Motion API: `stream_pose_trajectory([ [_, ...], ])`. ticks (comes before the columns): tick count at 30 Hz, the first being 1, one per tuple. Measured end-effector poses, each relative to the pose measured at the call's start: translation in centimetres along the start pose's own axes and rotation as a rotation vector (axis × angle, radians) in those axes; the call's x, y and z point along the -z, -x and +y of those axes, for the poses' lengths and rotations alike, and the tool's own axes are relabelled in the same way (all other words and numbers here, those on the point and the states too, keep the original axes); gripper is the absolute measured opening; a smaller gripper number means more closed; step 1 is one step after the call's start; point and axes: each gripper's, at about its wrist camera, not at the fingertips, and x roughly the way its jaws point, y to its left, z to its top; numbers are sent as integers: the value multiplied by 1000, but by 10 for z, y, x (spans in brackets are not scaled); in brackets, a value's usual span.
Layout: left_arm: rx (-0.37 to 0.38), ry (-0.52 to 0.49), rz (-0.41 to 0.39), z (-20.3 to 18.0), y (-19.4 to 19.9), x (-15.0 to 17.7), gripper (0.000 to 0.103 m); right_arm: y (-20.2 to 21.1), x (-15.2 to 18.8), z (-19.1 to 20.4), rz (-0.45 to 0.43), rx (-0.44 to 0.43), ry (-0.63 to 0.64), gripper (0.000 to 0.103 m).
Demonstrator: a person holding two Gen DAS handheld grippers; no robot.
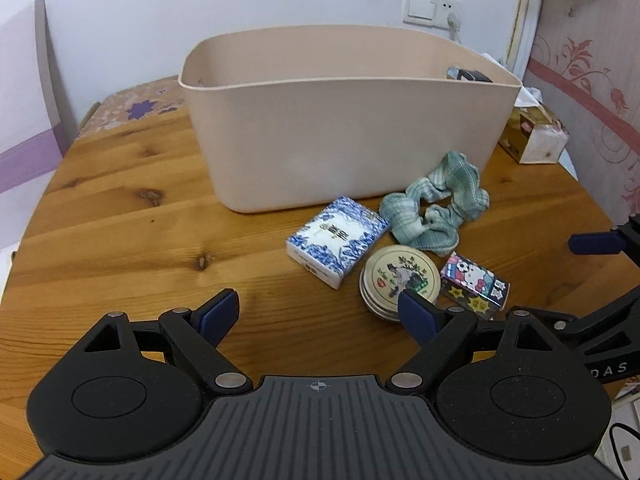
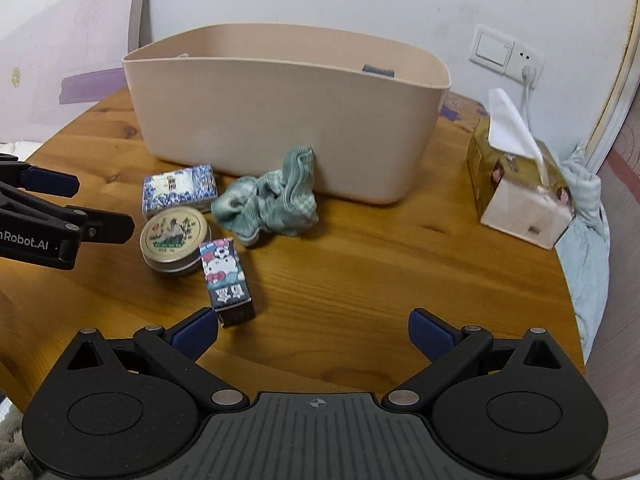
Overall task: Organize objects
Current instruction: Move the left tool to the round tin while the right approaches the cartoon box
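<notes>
A beige plastic bin (image 1: 340, 128) (image 2: 280, 120) stands on the round wooden table (image 1: 120, 216) (image 2: 380, 264). In front of it lie a blue-and-white box (image 1: 336, 240) (image 2: 178, 190), a round tin (image 1: 400, 280) (image 2: 174, 236), a small Hello Kitty box (image 1: 476, 286) (image 2: 228, 276) and a green checked cloth (image 1: 436, 208) (image 2: 272, 200). My left gripper (image 1: 320, 312) is open and empty, just short of the tin. My right gripper (image 2: 314, 330) is open and empty, with its left finger beside the Hello Kitty box.
A tissue box (image 1: 534, 136) (image 2: 520, 192) stands at the table's right side near the wall. A dark object (image 1: 466, 74) shows inside the bin at its right end. A wall socket with a plug (image 1: 436, 10) is behind.
</notes>
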Motion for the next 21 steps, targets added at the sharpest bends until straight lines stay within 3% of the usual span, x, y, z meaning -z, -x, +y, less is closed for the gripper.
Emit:
stream_pose_trajectory([
  [11,43,-22,34,-22,-14,1,88,-18,7,6,16,-39,15,103],
  [21,49,8,51,-27,-30,3,88,-23,13,0,-61,-84,-6,103],
])
